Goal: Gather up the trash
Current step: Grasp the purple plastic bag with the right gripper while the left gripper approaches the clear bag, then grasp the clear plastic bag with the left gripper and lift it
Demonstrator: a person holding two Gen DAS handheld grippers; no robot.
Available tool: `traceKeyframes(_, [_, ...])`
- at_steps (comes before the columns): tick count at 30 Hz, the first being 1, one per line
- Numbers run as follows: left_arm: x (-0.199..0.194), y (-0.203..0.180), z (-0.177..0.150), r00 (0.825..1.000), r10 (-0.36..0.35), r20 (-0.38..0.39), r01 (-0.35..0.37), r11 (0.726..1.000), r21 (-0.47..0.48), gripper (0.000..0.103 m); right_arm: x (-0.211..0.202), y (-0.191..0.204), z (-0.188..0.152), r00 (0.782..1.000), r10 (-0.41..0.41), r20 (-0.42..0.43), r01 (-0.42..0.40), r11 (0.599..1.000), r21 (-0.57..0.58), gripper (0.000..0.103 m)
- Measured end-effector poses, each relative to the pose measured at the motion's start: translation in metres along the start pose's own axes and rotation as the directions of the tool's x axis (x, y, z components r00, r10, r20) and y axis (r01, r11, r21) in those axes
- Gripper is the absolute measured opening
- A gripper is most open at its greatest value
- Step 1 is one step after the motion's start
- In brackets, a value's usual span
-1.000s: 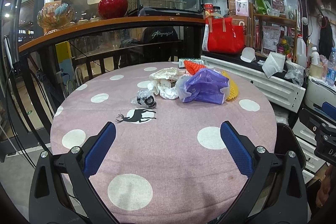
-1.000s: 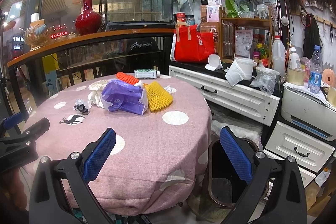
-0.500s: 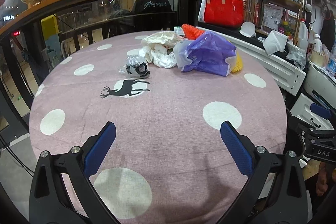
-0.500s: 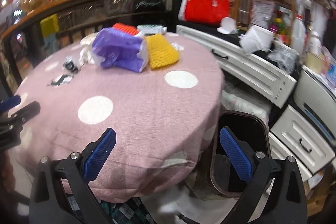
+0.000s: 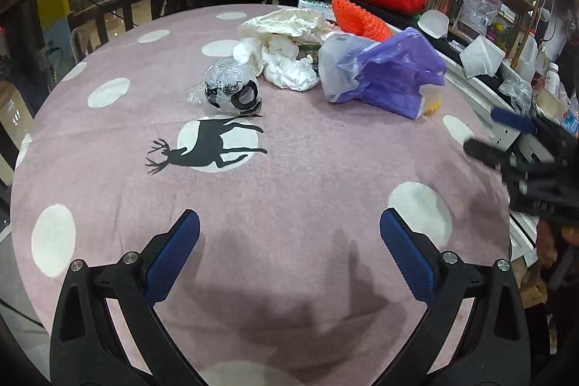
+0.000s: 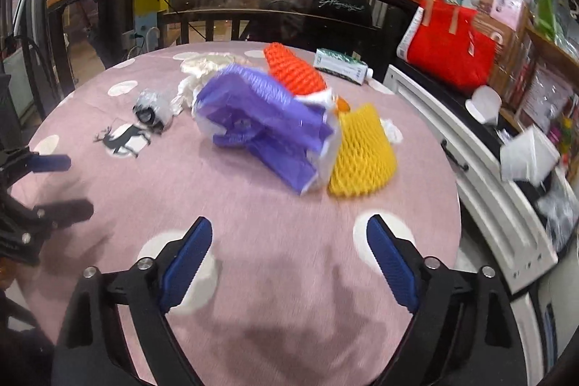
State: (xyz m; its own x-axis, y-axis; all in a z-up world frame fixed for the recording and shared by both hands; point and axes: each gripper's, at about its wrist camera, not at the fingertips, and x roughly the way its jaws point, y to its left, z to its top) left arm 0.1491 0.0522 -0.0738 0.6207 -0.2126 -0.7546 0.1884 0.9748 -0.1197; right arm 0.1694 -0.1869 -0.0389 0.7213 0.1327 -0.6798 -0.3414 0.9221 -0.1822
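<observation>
- Left gripper (image 5: 289,223): black frame, blue ribbed pads; jaws spread wide, nothing between them; poised over the near part of the table, well short of the trash.
- Right gripper (image 6: 289,234): same build; jaws spread wide, empty; over the near edge of the table, the yellow net just beyond its right finger line.
- Table (image 5: 325,169): round, covered in a pink cloth with white dots and one black deer silhouette (image 5: 206,149) printed on a dot.
- Trash, all grouped on the far half of the table:
- Purple plastic bag (image 5: 391,78): crumpled, translucent white at its mouth, lying on its side; the largest piece, at the centre of the pile.
- Yellow foam net (image 6: 362,158): mesh fruit sleeve, flattened, touching the purple bag on its right side.
- Orange foam net (image 6: 293,71): same mesh type, behind the purple bag, tilted.
- White crumpled tissue (image 5: 286,67): wadded, just left of the purple bag, touching it or nearly so.
- Cream crumpled wrapper (image 5: 286,22): behind the tissue.
- Clear wrap ball (image 5: 231,91): clear film with black and white print, wadded round; set apart to the left, just behind the deer.
- Green-and-white box (image 6: 342,66): lies flat at the far table edge.
- Red tote bag (image 6: 452,60): on the counter beyond the table.
</observation>
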Motion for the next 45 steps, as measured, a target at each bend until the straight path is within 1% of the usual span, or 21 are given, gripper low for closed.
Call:
traceKeyframes(2, [0.007, 0.006, 0.006, 1.000, 0.000, -0.014, 0.000, 1.000, 0.011, 0.098, 0.008, -0.002, 0.018, 1.000, -0.003, 0.017, 0.003, 1.000, -0.031, 0.083])
traceKeyframes(5, [0.015, 0.014, 0.013, 0.999, -0.004, -0.034, 0.004, 1.000, 0.012, 0.098, 0.017, -0.001, 0.036, 0.999, -0.019, 0.035, 0.022, 0.996, -0.084, 0.081])
traceKeyframes(7, [0.017, 0.018, 0.018, 0.999, 0.000, -0.037, 0.000, 1.000, 0.014, 0.098, 0.024, 0.004, 0.045, 0.999, -0.023, 0.043, 0.029, 0.990, -0.141, 0.079])
traceKeyframes(10, [0.020, 0.021, 0.025, 0.999, 0.026, -0.033, -0.025, 0.999, 0.035, 0.098, 0.038, 0.015, 0.052, 0.997, -0.058, 0.042, 0.066, 0.970, -0.232, 0.070])
traceKeyframes(11, [0.021, 0.022, 0.027, 0.999, 0.033, -0.032, -0.032, 0.999, 0.038, 0.098, 0.042, 0.018, 0.053, 0.997, -0.067, 0.040, 0.075, 0.964, -0.256, 0.065])
traceKeyframes(12, [0.022, 0.024, 0.030, 0.999, 0.039, -0.032, -0.038, 0.999, 0.037, 0.098, 0.047, 0.021, 0.054, 0.996, -0.082, 0.036, 0.089, 0.957, -0.276, 0.057])
traceKeyframes(13, [0.024, 0.026, 0.033, 0.999, 0.041, -0.033, -0.040, 0.999, 0.033, 0.098, 0.051, 0.022, 0.054, 0.995, -0.094, 0.030, 0.099, 0.953, -0.288, 0.051])
traceKeyframes(15, [0.027, 0.031, 0.040, 0.999, 0.034, -0.031, -0.033, 0.999, 0.026, 0.098, 0.055, 0.023, 0.054, 0.994, -0.108, 0.023, 0.110, 0.949, -0.294, 0.027])
traceKeyframes(17, [0.030, 0.036, 0.048, 0.999, 0.042, -0.028, -0.042, 0.999, 0.011, 0.098, 0.052, 0.022, 0.052, 0.995, -0.101, 0.028, 0.105, 0.951, -0.291, 0.014])
traceKeyframes(21, [0.040, 0.043, 0.065, 0.999, 0.042, -0.015, -0.042, 0.999, -0.010, 0.098, 0.037, 0.023, 0.052, 0.996, -0.078, 0.050, 0.089, 0.959, -0.267, 0.009])
traceKeyframes(24, [0.046, 0.043, 0.075, 0.998, 0.057, 0.002, -0.057, 0.998, -0.008, 0.098, 0.024, 0.024, 0.051, 0.996, -0.067, 0.065, 0.081, 0.965, -0.251, 0.009])
traceKeyframes(27, [0.053, 0.043, 0.085, 0.997, 0.078, 0.008, -0.078, 0.997, -0.009, 0.092, 0.011, 0.023, 0.050, 0.995, -0.061, 0.082, 0.078, 0.973, -0.218, 0.009])
traceKeyframes(29, [0.060, 0.044, 0.091, 0.997, 0.075, -0.011, -0.076, 0.997, -0.015, 0.081, 0.003, 0.022, 0.047, 0.996, -0.043, 0.083, 0.058, 0.980, -0.191, 0.009])
traceKeyframes(30, [0.063, 0.044, 0.093, 0.998, 0.066, -0.021, -0.066, 0.998, -0.020, 0.079, 0.001, 0.023, 0.045, 0.996, -0.041, 0.085, 0.056, 0.981, -0.186, 0.009])
traceKeyframes(31, [0.065, 0.044, 0.095, 0.998, 0.062, -0.024, -0.062, 0.998, -0.022, 0.074, -0.001, 0.024, 0.043, 0.995, -0.041, 0.089, 0.056, 0.982, -0.182, 0.009])
traceKeyframes(32, [0.066, 0.043, 0.096, 0.998, 0.066, -0.023, -0.066, 0.998, -0.025, 0.066, -0.003, 0.023, 0.041, 0.995, -0.037, 0.090, 0.053, 0.983, -0.174, 0.009])
traceKeyframes(33, [0.068, 0.043, 0.096, 0.997, 0.072, -0.026, -0.072, 0.997, -0.027, 0.061, -0.005, 0.023, 0.040, 0.995, -0.032, 0.090, 0.047, 0.985, -0.165, 0.009])
traceKeyframes(34, [0.070, 0.044, 0.096, 0.997, 0.073, -0.035, -0.074, 0.997, -0.031, 0.050, -0.006, 0.022, 0.038, 0.995, -0.028, 0.091, 0.042, 0.987, -0.155, 0.009])
traceKeyframes(38, [0.064, 0.045, 0.092, 0.998, 0.067, -0.015, -0.068, 0.997, -0.045, 0.046, -0.012, 0.017, 0.030, 0.995, -0.013, 0.095, 0.024, 0.993, -0.114, 0.009])
traceKeyframes(42, [0.051, 0.035, 0.085, 0.995, 0.097, 0.016, -0.096, 0.995, -0.015, 0.045, -0.013, 0.014, 0.023, 0.996, 0.013, 0.094, -0.007, 0.998, -0.069, 0.009])
traceKeyframes(45, [0.036, 0.024, 0.078, 0.994, 0.093, 0.049, -0.093, 0.996, 0.004, 0.044, -0.018, 0.011, 0.016, 0.994, 0.026, 0.102, -0.022, 0.999, -0.042, 0.009])
